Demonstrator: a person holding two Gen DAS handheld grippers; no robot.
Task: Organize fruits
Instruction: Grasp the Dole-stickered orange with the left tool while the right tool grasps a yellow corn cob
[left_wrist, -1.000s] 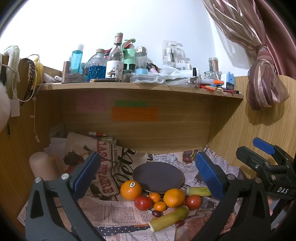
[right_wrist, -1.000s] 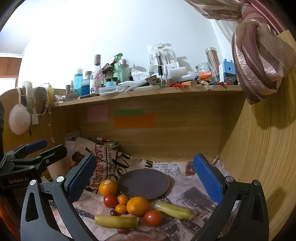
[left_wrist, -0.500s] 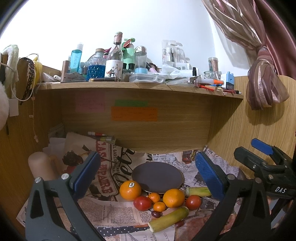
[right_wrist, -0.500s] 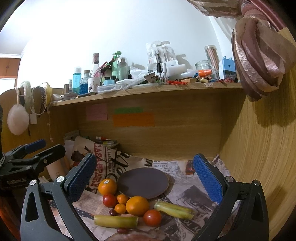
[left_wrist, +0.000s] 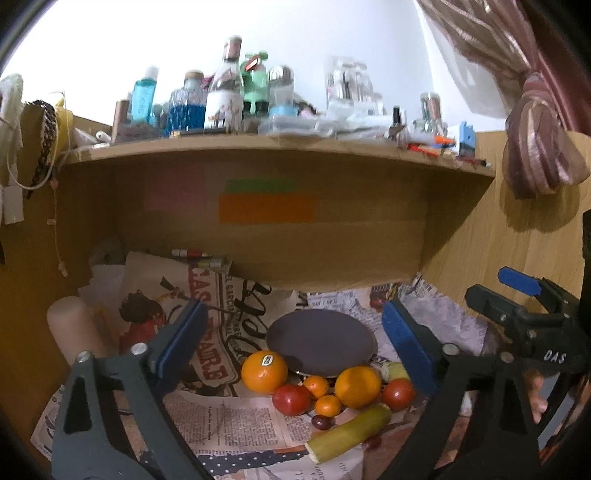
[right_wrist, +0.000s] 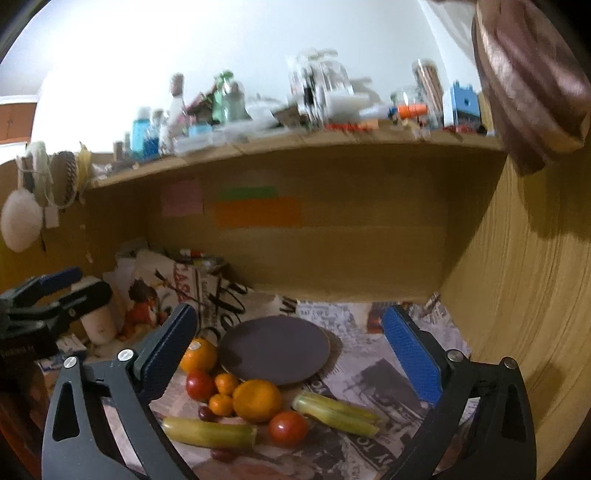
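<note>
A dark round plate (left_wrist: 320, 345) (right_wrist: 274, 348) lies on newspaper under a wooden shelf. In front of it lie a stickered orange (left_wrist: 264, 371) (right_wrist: 198, 356), a second orange (left_wrist: 357, 386) (right_wrist: 257, 400), two small tangerines (left_wrist: 328, 404), two red tomatoes (left_wrist: 291, 399) (right_wrist: 288, 429), a dark grape (left_wrist: 320, 422) and two yellow-green corn pieces (left_wrist: 350, 431) (right_wrist: 335, 408). My left gripper (left_wrist: 291, 343) is open and empty, above and short of the fruit. My right gripper (right_wrist: 289, 347) is open and empty, hovering over the pile.
A cluttered shelf (left_wrist: 273, 144) of bottles overhangs the desk. A wooden side wall (right_wrist: 517, 295) stands on the right. A pale cylinder (left_wrist: 74, 332) stands at the left. The right gripper shows in the left wrist view (left_wrist: 528, 325).
Both grippers have moved forward and down toward the fruit, which looks larger now. The right view is motion-blurred. Nothing was grasped; the fruit has not moved.
</note>
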